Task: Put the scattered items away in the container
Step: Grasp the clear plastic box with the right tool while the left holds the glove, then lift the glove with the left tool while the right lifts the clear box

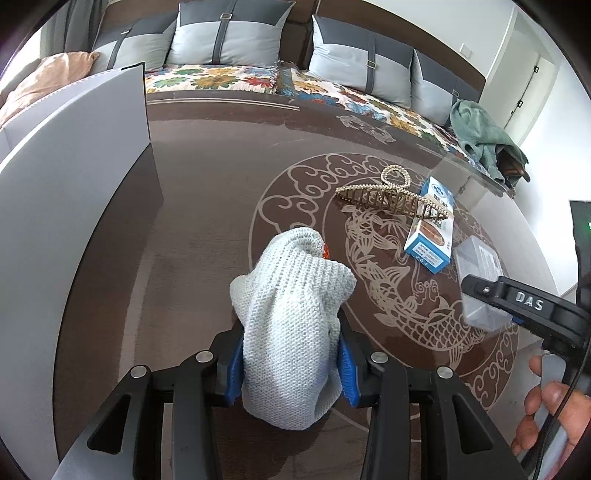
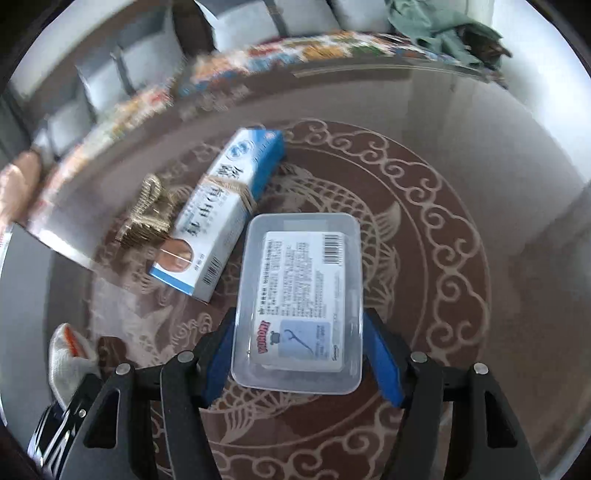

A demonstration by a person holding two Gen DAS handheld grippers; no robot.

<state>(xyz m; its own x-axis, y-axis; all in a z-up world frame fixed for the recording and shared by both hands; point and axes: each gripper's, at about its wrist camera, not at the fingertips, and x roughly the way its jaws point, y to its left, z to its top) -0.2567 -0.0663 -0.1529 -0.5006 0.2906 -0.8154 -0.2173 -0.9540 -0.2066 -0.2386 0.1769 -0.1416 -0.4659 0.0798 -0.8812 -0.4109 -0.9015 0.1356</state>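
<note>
Your left claw (image 1: 291, 373) grips the knitted cloth (image 1: 291, 325), hiding its orange part; your right claw (image 2: 301, 354) clamps the clear box (image 2: 299, 299), beside the blurred hair clip (image 2: 147, 218).

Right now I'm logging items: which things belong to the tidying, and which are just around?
Job: knitted item, clear plastic box, blue-white carton, hair claw, grey container.
Around: sofa cushions, green cloth, floral throw.
</note>
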